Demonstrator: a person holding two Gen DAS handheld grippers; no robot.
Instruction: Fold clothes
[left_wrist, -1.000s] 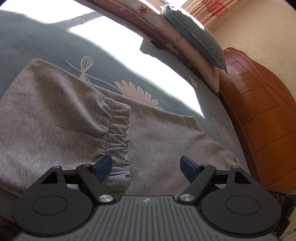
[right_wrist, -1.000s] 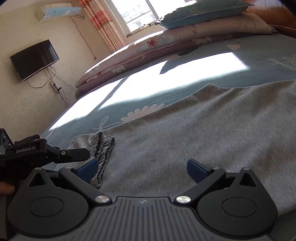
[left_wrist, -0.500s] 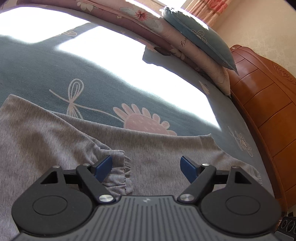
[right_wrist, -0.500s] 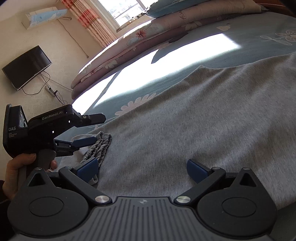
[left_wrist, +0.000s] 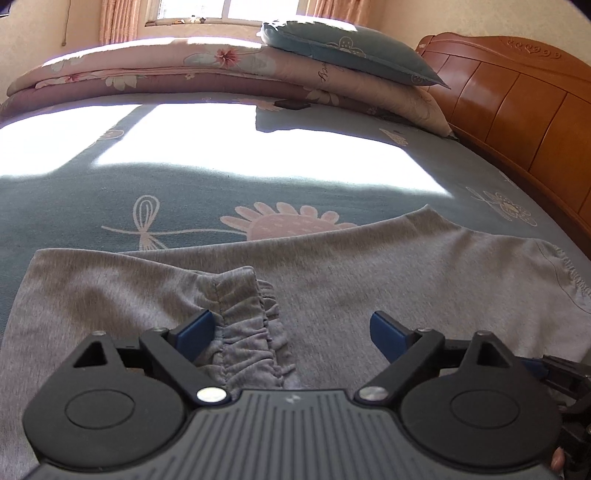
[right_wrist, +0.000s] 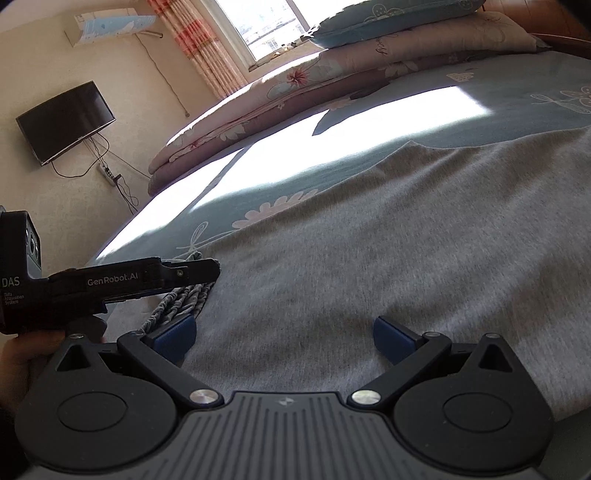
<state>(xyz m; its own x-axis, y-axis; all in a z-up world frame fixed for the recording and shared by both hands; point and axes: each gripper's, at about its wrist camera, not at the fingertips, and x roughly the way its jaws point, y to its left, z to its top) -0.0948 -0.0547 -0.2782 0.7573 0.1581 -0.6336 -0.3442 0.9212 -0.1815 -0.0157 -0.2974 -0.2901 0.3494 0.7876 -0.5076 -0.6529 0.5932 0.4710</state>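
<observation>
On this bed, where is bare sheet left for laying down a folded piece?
Free: the wide blue sheet between the grey garment and the stacked quilts, mostly sunlit. Crowded: the near edge, where the garment spreads across and both tongs, left and right, hover.

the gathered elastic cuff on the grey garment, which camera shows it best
The left wrist view. The gathered cuff lies close and near centre there, ruching and stitched seam clear, beside one blue finger of the left hand-held gripper. The right wrist view shows the cuff small at the left edge, partly hidden under the left hand-held gripper.
</observation>
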